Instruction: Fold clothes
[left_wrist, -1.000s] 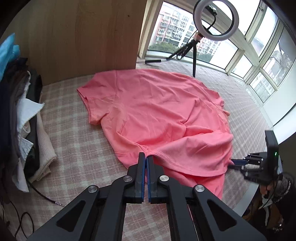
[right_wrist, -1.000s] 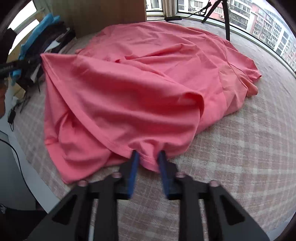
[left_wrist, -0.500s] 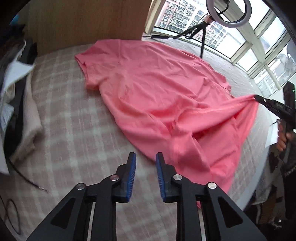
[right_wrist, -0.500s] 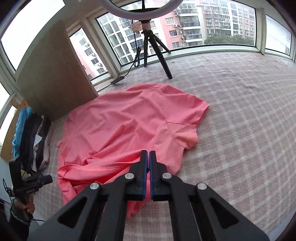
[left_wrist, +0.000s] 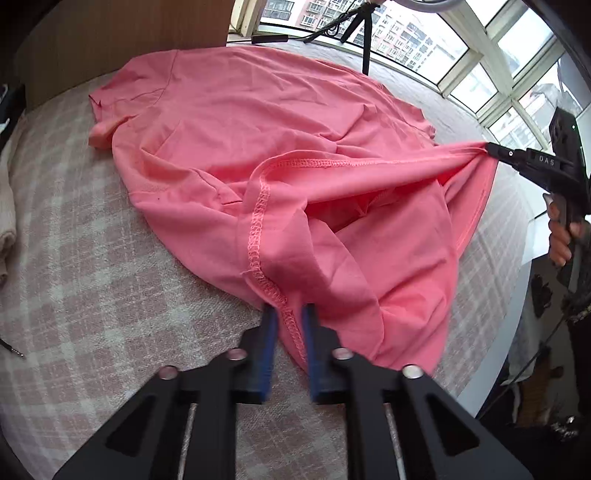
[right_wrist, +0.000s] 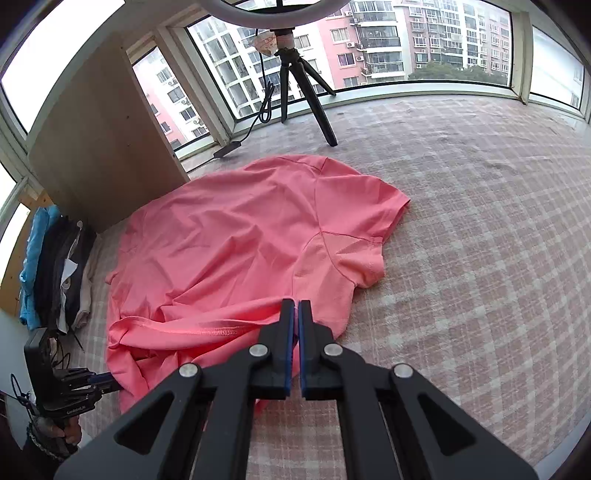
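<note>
My right hand-held gripper (right_wrist: 294, 314) is clamped on the hem of the pink shirt (left_wrist: 280, 155), which lies on the checked counter (left_wrist: 85, 295). My left hand-held gripper (left_wrist: 287, 317) is open, its fingers straddling the stitched hem.

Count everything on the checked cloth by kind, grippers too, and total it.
Pink cotton T-shirt: 1
Black tripod legs of the ring light: 1
Grippers: 2, left gripper and right gripper
Stack of folded clothes: 1
Total: 5
</note>
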